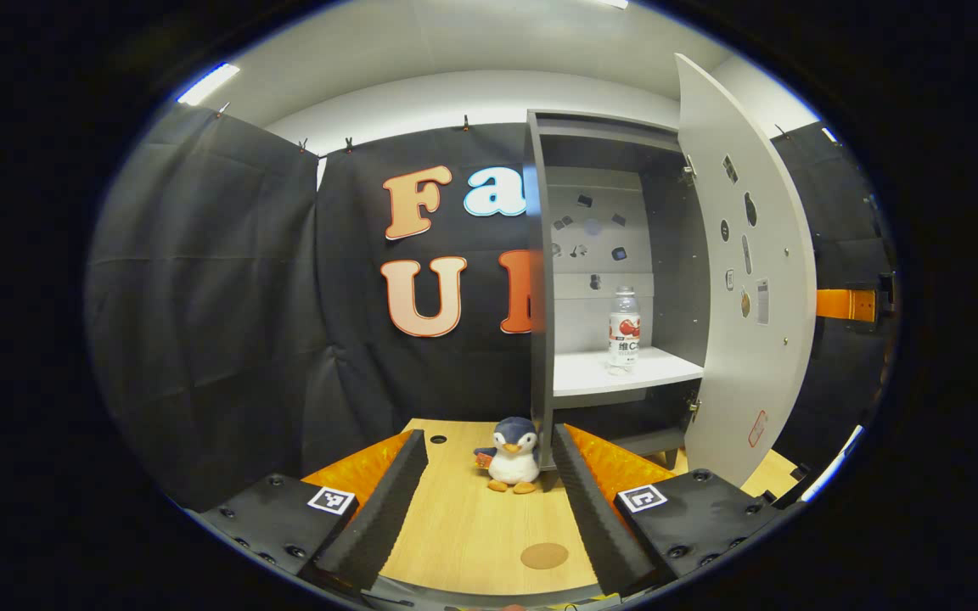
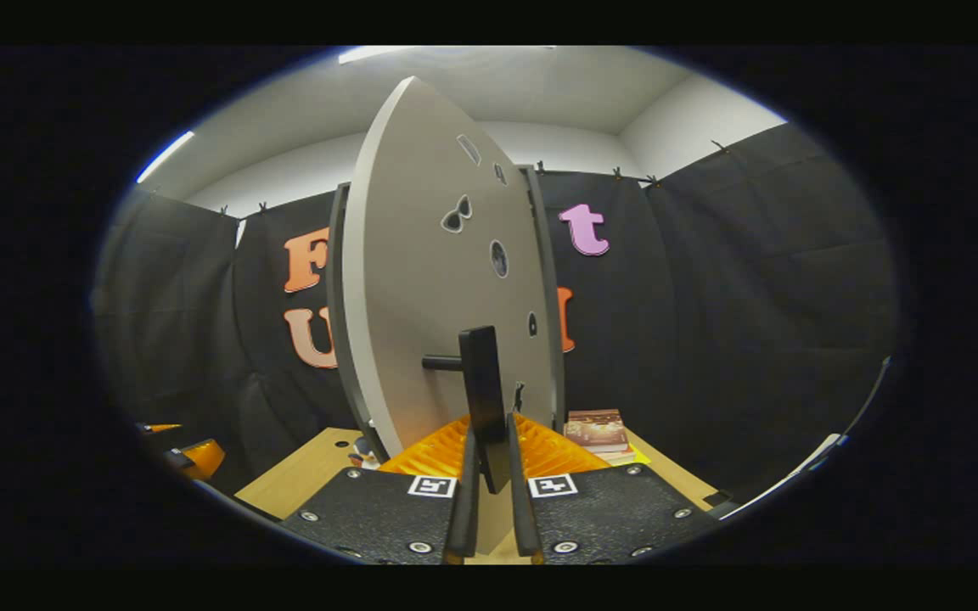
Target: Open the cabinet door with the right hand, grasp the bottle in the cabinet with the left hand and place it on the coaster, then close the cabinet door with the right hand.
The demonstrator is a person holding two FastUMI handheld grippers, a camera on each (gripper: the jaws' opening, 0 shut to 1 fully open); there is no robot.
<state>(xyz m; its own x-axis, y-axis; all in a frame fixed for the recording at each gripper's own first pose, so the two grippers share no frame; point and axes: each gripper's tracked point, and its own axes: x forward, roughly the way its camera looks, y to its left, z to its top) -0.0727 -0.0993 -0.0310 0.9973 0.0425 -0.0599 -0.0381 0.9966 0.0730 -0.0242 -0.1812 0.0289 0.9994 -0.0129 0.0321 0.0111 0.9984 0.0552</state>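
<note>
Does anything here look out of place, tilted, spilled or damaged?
Nothing stands out. The bottle stands upright on the shelf in the cabinet, the door is open, and the right gripper is closed on its handle. The coaster lies flat.

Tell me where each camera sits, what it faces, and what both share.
Left gripper view: rides the left gripper, jaws open, facing the open grey cabinet with the clear plastic bottle on its shelf.
Right gripper view: rides the right gripper, jaws closed on the black bar handle.
Shared: the grey cabinet door.
</note>
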